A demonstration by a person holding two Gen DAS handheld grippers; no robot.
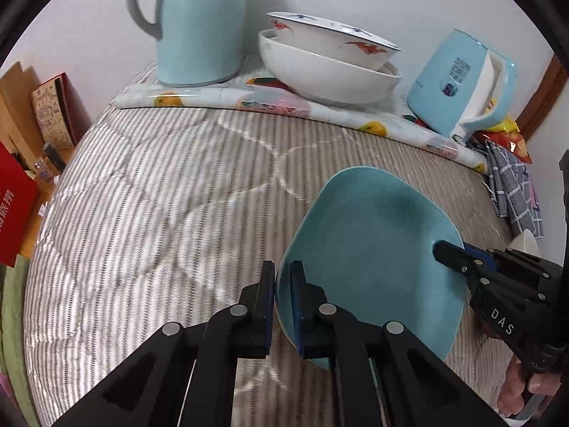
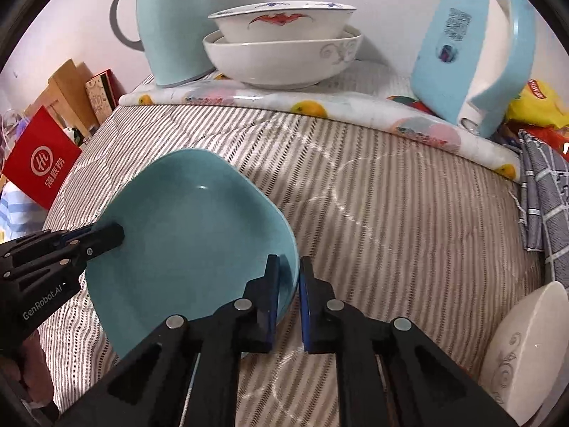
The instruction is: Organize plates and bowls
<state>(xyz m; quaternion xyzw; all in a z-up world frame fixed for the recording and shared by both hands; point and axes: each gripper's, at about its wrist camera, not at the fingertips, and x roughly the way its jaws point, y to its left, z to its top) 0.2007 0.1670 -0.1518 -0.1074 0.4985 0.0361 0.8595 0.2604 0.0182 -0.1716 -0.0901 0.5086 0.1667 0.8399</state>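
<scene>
Between the two grippers sits a blue plate (image 1: 373, 259). The left gripper (image 1: 282, 306) pinches the plate's rim on its side, with one finger on top and one under it. The right gripper (image 2: 288, 302) has the rim on the other side between its fingers, but a small gap shows by one pad, so I cannot tell if it squeezes tight. The plate looks lifted and tipped a little over the striped blanket (image 1: 160, 213).

Far ahead of both grippers, near the wall, two bowls are already stacked. The bowl with red pictures (image 2: 284, 25) sits inside the big white bowl (image 2: 281, 60). So I think part of the job is done. The blue plate has no home yet. Low on the right of the right gripper, a small white bowl (image 2: 522, 348) lies on its side, so it is left to do too.

The plate is smooth and shiny, a square shape with round corners and a dip in the middle. The bowls are round, hard and glossy. The blanket is soft and puffy with thin stripes. A tall blue jug (image 1: 199, 25) and a blue kettle (image 2: 473, 57) stand beside the stacked bowls on a shiny fruit mat (image 2: 355, 110).
</scene>
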